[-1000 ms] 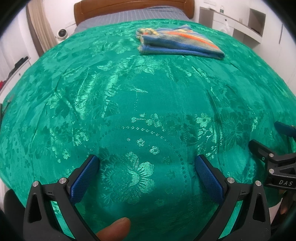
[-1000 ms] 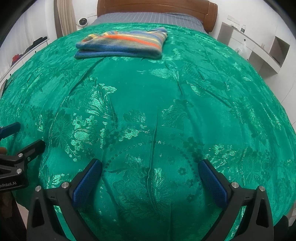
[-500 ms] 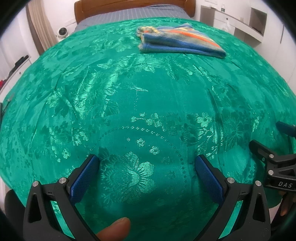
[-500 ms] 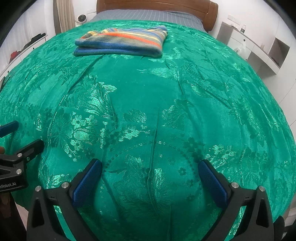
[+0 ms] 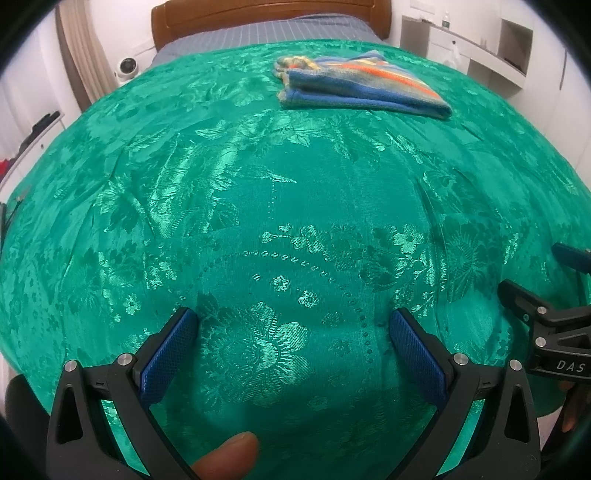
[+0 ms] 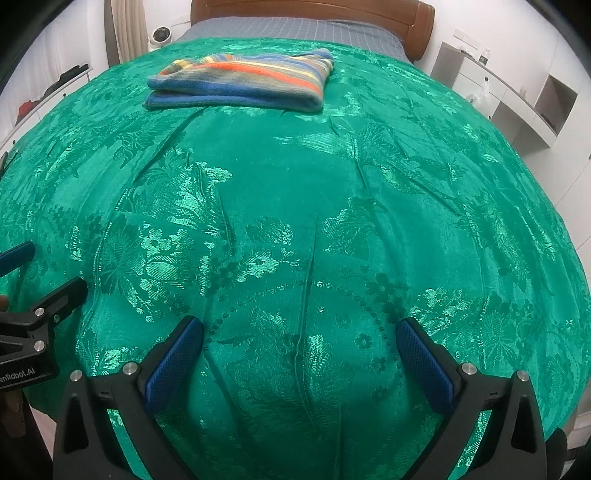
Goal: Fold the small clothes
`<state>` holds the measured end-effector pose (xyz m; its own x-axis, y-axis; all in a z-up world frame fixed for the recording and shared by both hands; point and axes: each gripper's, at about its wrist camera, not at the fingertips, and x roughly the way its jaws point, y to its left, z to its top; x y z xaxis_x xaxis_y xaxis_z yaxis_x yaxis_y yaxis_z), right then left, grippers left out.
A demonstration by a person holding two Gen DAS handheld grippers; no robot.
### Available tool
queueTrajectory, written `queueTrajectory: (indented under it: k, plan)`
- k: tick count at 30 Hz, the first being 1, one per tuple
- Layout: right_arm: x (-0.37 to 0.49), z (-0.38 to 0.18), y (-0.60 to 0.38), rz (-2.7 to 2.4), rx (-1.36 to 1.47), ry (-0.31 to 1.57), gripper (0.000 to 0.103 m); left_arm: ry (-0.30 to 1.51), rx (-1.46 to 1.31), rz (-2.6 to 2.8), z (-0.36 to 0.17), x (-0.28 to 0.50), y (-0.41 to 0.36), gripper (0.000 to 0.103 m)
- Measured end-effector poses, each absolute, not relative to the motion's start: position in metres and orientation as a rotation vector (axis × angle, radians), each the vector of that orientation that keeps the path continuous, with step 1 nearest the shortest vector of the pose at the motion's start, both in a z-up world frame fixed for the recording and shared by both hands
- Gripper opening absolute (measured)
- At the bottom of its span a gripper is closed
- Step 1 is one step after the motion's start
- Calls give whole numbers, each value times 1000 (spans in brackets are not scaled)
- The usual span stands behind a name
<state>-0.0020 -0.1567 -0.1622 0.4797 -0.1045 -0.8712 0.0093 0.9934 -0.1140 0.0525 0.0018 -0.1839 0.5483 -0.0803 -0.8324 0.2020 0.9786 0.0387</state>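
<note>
A folded striped garment (image 5: 354, 86), blue with orange, yellow and grey bands, lies flat at the far end of the green bedspread (image 5: 295, 206); it also shows in the right wrist view (image 6: 240, 81). My left gripper (image 5: 295, 332) is open and empty, low over the near end of the bed, far from the garment. My right gripper (image 6: 299, 339) is open and empty, beside the left one at the near edge. Each gripper shows at the side of the other's view: the right one (image 5: 546, 325), the left one (image 6: 33, 317).
A wooden headboard (image 6: 310, 11) and grey striped sheet (image 6: 295, 27) lie beyond the garment. White shelving (image 6: 517, 92) stands along the right of the bed. A small white fan (image 5: 127, 66) sits at the far left. The bedspread (image 6: 314, 206) has several creases.
Both views sit slightly lower and closer over the bed, so the folded garment appears a little nearer. Both grippers stay open and the garment has not moved.
</note>
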Motion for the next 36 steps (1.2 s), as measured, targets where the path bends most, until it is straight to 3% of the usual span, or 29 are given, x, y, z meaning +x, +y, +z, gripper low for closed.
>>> queueTrajectory:
  k: [25,36]
  plan:
    - [-4,-161,-160,-68,-72,1066,103,990,123,-168,-169,53,2,103]
    - [-4,-159,-160,-74,-67,1067,103,873,167,-116,-111,55,4,103]
